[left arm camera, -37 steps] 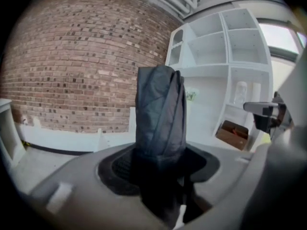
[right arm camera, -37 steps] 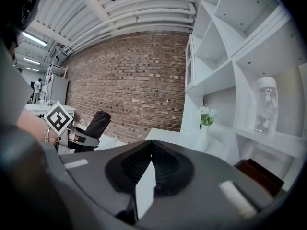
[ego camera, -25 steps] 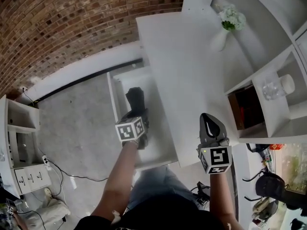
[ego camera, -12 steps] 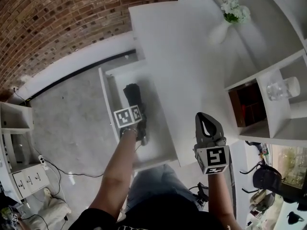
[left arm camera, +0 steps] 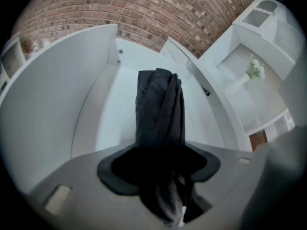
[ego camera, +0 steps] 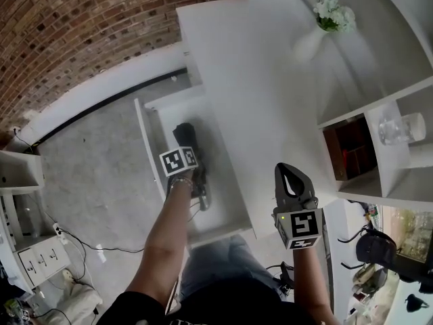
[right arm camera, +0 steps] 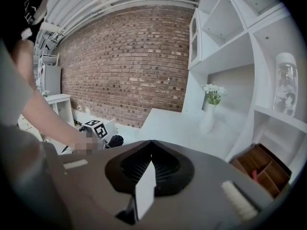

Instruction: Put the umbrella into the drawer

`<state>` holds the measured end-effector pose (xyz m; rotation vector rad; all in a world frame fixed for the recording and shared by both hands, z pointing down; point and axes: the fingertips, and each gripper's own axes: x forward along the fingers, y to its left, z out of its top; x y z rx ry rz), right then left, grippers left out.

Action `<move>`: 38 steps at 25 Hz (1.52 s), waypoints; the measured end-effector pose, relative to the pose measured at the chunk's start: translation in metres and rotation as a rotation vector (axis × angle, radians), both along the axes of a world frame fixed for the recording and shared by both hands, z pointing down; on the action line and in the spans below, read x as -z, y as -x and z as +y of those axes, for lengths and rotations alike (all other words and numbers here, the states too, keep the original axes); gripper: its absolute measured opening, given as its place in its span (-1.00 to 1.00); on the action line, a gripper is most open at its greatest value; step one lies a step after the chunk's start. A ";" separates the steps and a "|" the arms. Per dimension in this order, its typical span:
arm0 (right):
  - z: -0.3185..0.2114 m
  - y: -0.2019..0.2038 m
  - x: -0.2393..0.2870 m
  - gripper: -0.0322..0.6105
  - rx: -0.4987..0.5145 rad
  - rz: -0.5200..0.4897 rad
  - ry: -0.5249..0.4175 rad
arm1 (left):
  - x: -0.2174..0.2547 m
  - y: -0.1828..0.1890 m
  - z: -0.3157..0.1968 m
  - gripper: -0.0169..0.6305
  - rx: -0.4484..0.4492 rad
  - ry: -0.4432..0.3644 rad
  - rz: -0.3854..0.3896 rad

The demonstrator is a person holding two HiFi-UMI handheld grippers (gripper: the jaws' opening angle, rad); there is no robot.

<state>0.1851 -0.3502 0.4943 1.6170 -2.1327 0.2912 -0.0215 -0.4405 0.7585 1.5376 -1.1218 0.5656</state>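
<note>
The black folded umbrella (ego camera: 187,135) lies lengthwise in the open white drawer (ego camera: 144,124) under the desk. My left gripper (ego camera: 183,164) is down in the drawer, shut on the umbrella near its handle end. In the left gripper view the umbrella (left arm camera: 160,111) runs out from between the jaws over the drawer floor (left arm camera: 112,114); the left gripper (left arm camera: 162,178) closes round its dark folds. My right gripper (ego camera: 289,179) hangs over the desk's near edge, shut with nothing in it. In the right gripper view the right gripper (right arm camera: 150,144) has its jaws meeting at the tip.
The white desk top (ego camera: 250,80) spreads right of the drawer. A white vase of flowers (ego camera: 318,29) stands at its back. Shelf cubbies at right hold a glass jar (ego camera: 396,127) and a brown box (ego camera: 348,151). Grey floor (ego camera: 101,147) and a brick wall lie left.
My left gripper has sunk with the umbrella into the drawer and rolled a little. The right gripper has dropped slightly.
</note>
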 end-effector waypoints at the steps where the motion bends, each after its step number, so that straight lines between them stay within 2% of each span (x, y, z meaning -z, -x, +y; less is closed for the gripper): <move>1: 0.001 -0.001 0.000 -0.89 -0.003 0.002 0.002 | -0.003 0.000 0.002 -0.18 0.001 0.014 -0.001; 5: 0.003 -0.001 0.001 -0.89 -0.010 0.008 0.006 | -0.016 0.003 0.009 -0.17 0.010 0.068 -0.019; 9: 0.007 -0.004 0.000 -0.89 -0.011 0.008 0.009 | -0.018 -0.001 0.011 -0.13 0.010 0.065 -0.037; 11: 0.008 -0.004 0.000 -0.89 -0.012 0.005 0.008 | -0.016 -0.004 0.009 -0.01 0.009 0.059 -0.022; 13: 0.007 -0.003 -0.002 -0.89 -0.007 -0.003 0.006 | -0.014 -0.004 0.009 0.31 0.006 0.064 -0.019; 14: 0.008 -0.002 -0.002 -0.89 -0.003 -0.006 0.005 | -0.012 -0.005 0.011 0.37 -0.002 0.064 -0.024; 19: 0.012 0.001 0.002 -0.89 0.028 -0.017 -0.011 | 0.008 -0.008 0.015 0.43 -0.025 0.011 -0.011; 23: 0.017 0.005 0.011 -0.89 0.046 -0.034 -0.040 | 0.039 -0.008 0.018 0.43 -0.019 -0.054 0.026; 31: 0.036 0.011 0.041 -0.89 0.090 -0.063 -0.113 | 0.116 -0.009 0.031 0.43 -0.018 -0.235 0.119; 38: 0.057 0.014 0.074 -0.89 0.143 -0.078 -0.208 | 0.190 -0.002 0.053 0.43 -0.068 -0.452 0.114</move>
